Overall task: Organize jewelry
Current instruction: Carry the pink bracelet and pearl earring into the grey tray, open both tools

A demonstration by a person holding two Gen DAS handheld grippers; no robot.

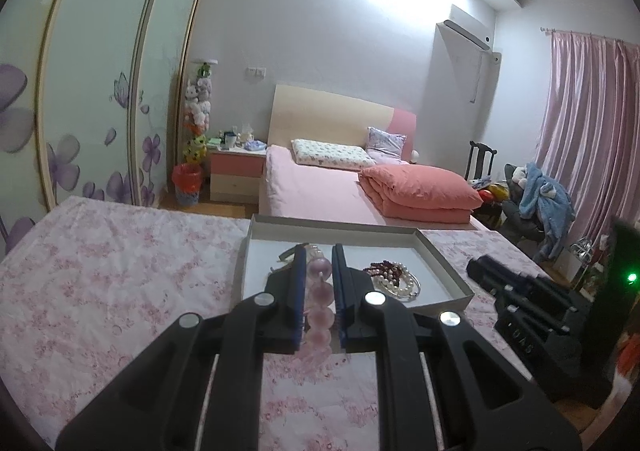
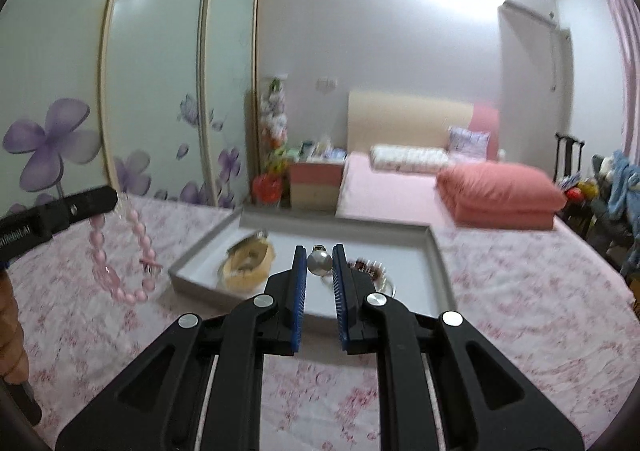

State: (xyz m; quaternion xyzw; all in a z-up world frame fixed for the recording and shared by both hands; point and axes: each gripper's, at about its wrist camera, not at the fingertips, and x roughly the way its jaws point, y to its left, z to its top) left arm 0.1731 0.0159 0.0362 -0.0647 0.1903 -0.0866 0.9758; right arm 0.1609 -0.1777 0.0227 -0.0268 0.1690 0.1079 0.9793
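Note:
My left gripper (image 1: 318, 253) is shut on a pink bead bracelet (image 1: 320, 299), held above the table just before the shallow white tray (image 1: 444, 259). From the right wrist view the same bracelet (image 2: 120, 251) hangs from the left gripper (image 2: 114, 197) to the left of the tray (image 2: 436, 247). My right gripper (image 2: 319, 251) is shut on a silver pearl-like pendant (image 2: 319, 262) over the tray. In the tray lie a pearl and dark red bead pile (image 1: 394, 277) and a tan round piece (image 2: 248, 265).
The tray rests on a table with a pink floral cloth (image 1: 120, 271). Behind it stand a pink bed (image 1: 320, 187), a nightstand (image 1: 236, 171) and a flowered wardrobe (image 1: 100, 91). The right gripper's body (image 1: 532, 303) is at the right.

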